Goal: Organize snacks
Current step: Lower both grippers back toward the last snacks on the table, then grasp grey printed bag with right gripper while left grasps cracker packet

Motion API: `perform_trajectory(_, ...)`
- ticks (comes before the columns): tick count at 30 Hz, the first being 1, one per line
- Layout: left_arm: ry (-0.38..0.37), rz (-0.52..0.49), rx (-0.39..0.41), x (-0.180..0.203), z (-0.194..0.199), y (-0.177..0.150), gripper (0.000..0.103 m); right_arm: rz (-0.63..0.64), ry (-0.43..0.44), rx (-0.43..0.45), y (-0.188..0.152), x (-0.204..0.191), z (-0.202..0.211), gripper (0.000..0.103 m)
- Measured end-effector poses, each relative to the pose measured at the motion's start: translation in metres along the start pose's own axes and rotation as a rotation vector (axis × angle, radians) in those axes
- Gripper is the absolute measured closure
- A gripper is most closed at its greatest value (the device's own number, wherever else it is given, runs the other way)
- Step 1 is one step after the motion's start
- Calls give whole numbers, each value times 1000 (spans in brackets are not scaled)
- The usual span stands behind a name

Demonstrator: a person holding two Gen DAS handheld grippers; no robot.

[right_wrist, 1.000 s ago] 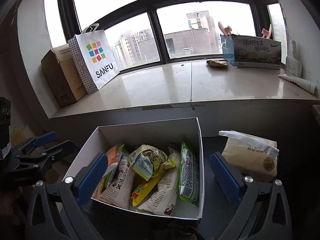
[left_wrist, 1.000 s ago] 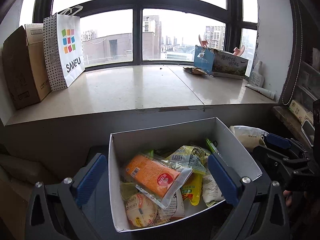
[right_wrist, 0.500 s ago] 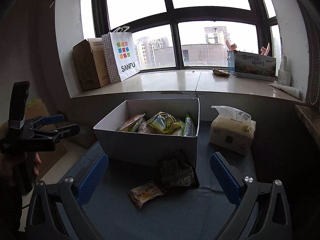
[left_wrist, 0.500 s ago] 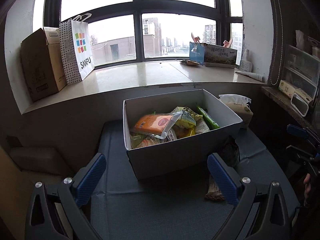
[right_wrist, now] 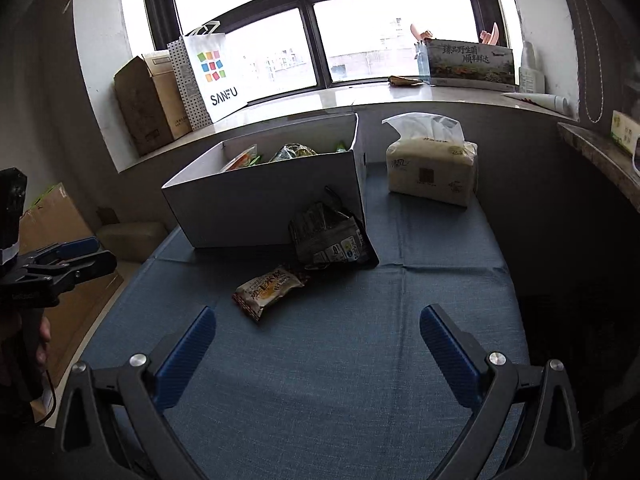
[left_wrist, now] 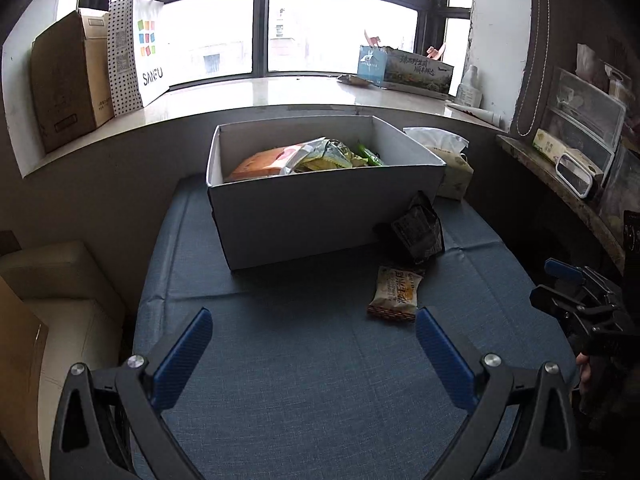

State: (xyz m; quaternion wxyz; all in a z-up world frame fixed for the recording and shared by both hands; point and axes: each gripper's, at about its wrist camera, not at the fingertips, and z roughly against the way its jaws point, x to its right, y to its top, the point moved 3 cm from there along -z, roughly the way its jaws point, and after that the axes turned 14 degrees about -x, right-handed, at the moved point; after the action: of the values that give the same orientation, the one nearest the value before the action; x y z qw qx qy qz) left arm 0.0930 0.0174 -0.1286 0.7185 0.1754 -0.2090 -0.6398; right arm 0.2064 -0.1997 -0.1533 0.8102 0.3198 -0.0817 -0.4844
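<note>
A white cardboard box (left_wrist: 320, 216) (right_wrist: 260, 208) stands on the blue cloth table and holds several snack packets (left_wrist: 304, 158). A dark crumpled snack bag (left_wrist: 418, 228) (right_wrist: 330, 236) leans against the box's near right corner. A small tan snack packet (left_wrist: 394, 294) (right_wrist: 266, 290) lies flat on the cloth in front of it. My left gripper (left_wrist: 314, 338) is open and empty, above the cloth short of the packet. My right gripper (right_wrist: 316, 334) is open and empty, also short of the packet.
A tissue pack (right_wrist: 432, 168) sits right of the box. The windowsill behind holds a brown carton (left_wrist: 66, 80), a SANFU paper bag (left_wrist: 140, 48) and a printed box (left_wrist: 404, 70). A shelf (left_wrist: 576, 172) runs along the right. The table's left edge (left_wrist: 140, 300) drops to a beige seat.
Both grippers have pulled back and away from above the box. The box's front wall, the blue cloth and the two loose packets have come into view. Both stay open.
</note>
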Motion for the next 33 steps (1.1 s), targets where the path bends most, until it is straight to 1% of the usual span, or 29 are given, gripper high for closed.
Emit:
perform_trajectory(2, -23, 13, -14, -2, -6, -3, 0, -26, 11, -25, 7, 6, -13, 0)
perform_trajectory(5, -52, 12, -24, -2, -10, -6, 0, -21, -12, -56, 23, 9, -36, 0)
perform_trajectory(8, -63, 8, -20, -1, -10, -9, 0, 0, -29, -76, 43, 7, -59, 0)
perform_trajectory(9, -70, 7, -23, -1, -10, -9, 0, 4, -25, -88, 49, 6, -68, 0)
perform_trajectory(13, -78, 7, -35, -2, -13, -11, 0, 8, -52, -128, 73, 2, -103, 0)
perform_trajectory(15, -78, 3, -43, -2, -15, -12, 0, 8, -50, -161, 84, 1, -121, 0)
perform_trajectory(18, -78, 8, -43, -4, -15, -13, 0, 10, -61, -191, 94, -1, -142, 0)
perform_trajectory(21, -81, 15, -48, -6, -16, -13, 0, 34, -112, -216, 100, -4, -160, 0)
perform_trajectory(23, -80, 18, -54, -7, -17, -13, 0, 48, -112, -225, 101, -6, -167, 0)
perform_trajectory(24, -81, 18, -54, -7, -17, -13, 0, 55, -110, -226, 101, -7, -169, 8)
perform_trajectory(25, -83, 17, -53, -6, -17, -13, 0, 58, -131, -228, 100, -7, -169, 19)
perform_trajectory(26, -83, 16, -54, -6, -16, -13, 0, 56, -132, -223, 100, -7, -168, 20)
perform_trajectory(27, -80, 18, -56, -6, -17, -13, 0, 54, -122, -224, 99, -8, -166, 26)
perform_trajectory(28, -81, 20, -58, -6, -18, -13, 0, 53, -112, -225, 98, -8, -165, 29)
perform_trajectory(30, -84, 22, -63, -6, -19, -12, 0, 46, -110, -223, 97, -6, -161, 32)
perform_trajectory(33, -90, 9, -63, -5, -21, -10, 0, 26, -70, -202, 92, 0, -148, 33)
